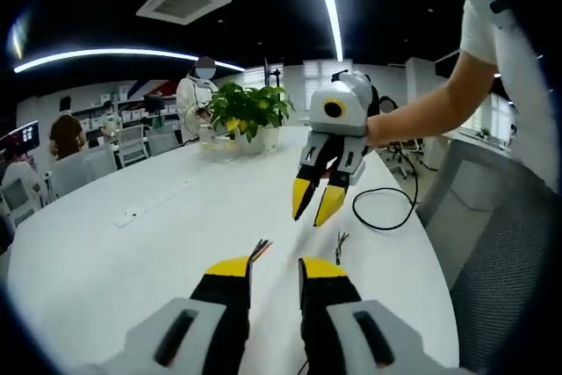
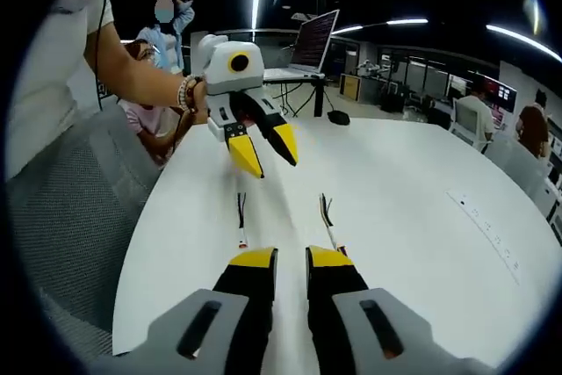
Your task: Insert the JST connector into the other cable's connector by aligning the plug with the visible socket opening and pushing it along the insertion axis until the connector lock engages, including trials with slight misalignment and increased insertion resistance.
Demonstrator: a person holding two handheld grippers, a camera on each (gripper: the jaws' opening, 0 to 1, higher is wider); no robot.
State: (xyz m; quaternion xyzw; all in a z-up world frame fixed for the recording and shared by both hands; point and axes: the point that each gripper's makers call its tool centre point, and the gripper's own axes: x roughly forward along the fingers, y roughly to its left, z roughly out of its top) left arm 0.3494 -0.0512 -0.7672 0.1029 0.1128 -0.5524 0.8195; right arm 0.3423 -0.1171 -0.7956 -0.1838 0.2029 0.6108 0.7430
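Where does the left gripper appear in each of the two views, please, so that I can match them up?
Left gripper view: the left gripper is this view's own, its yellow-tipped tongs rising from the bottom centre.
Right gripper view: it hangs at upper left, held by a hand, tongs spread and pointing down at the table.
Shared landmark: the two short cables lying on the white table between the grippers.

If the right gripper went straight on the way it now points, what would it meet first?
Probably the cable lying on the white table just ahead of the right gripper; depth is unclear.
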